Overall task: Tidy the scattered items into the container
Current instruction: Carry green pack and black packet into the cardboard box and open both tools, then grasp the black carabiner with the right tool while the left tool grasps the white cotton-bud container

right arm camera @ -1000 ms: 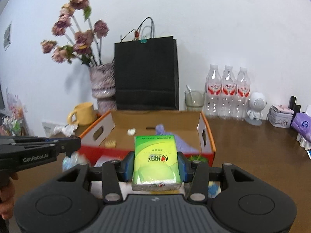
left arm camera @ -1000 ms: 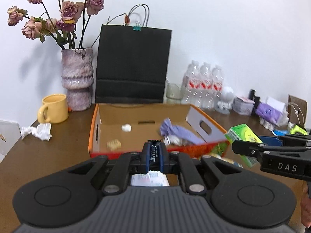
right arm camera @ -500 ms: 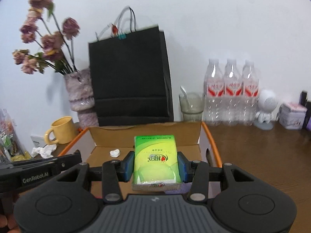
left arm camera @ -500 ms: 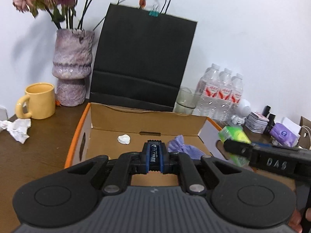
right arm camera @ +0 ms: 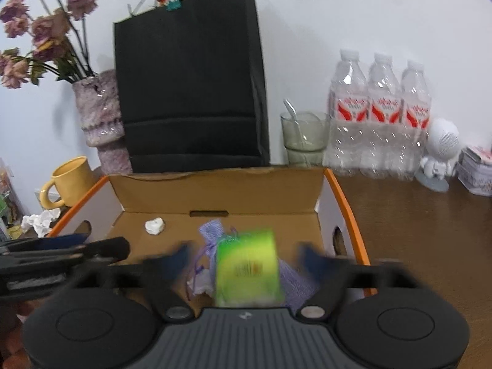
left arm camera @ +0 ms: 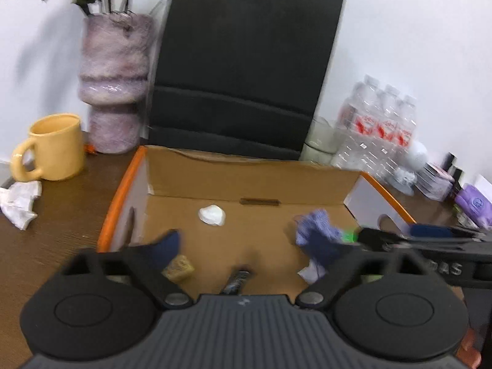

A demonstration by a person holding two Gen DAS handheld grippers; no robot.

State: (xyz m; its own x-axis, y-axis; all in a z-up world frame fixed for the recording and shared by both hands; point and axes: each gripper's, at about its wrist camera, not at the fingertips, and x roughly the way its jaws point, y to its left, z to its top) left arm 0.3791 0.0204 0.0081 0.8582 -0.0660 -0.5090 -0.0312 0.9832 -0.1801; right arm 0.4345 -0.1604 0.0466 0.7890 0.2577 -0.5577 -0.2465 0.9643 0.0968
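Both grippers sit over the cardboard box point(left arm camera: 246, 178), centre of each frame.

Left gripper point(left arm camera: 249, 247): jaws opening, spread wide, pads touching nothing. A small dark tube point(left arm camera: 235, 279), blurred, lies low centre between the fingers, free of them, over the box floor.

Right gripper point(right arm camera: 246, 255): jaws opening, wide. Green tissue pack point(right arm camera: 247, 269) between the fingers, clear of both pads, blurred, lower centre, over a purple pouch point(right arm camera: 212, 230) on the box floor.

Also in the box: white crumpled wad point(left arm camera: 211, 214) mid-floor; tan block point(left arm camera: 180, 266) lower left.

Outside the box, left edge: yellow mug point(left arm camera: 52, 147), crumpled paper point(left arm camera: 20, 203).
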